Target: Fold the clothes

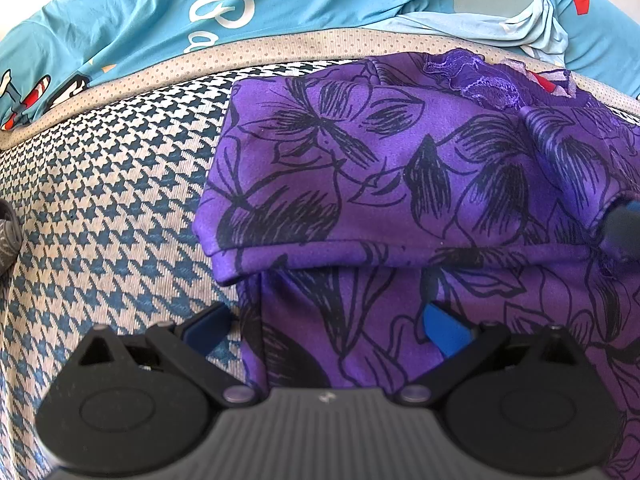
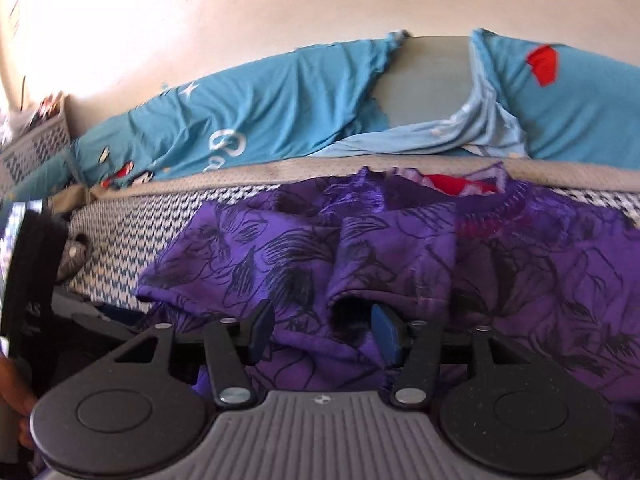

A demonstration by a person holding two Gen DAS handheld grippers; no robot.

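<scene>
Where the houndstooth mattress lies bare on the left, a grey patterned item sits at the frame edge; the purple floral garment covers the middle and right of the bed, its upper part folded over the lower, lace neckline near the far beige mattress border. Beyond that border hangs a blue printed sheet. Left tongs stand apart above the garment's left edge, blue pads clear of the cloth. Right tongs are also apart, with a cloth fold between the pads, not pinched.
</scene>
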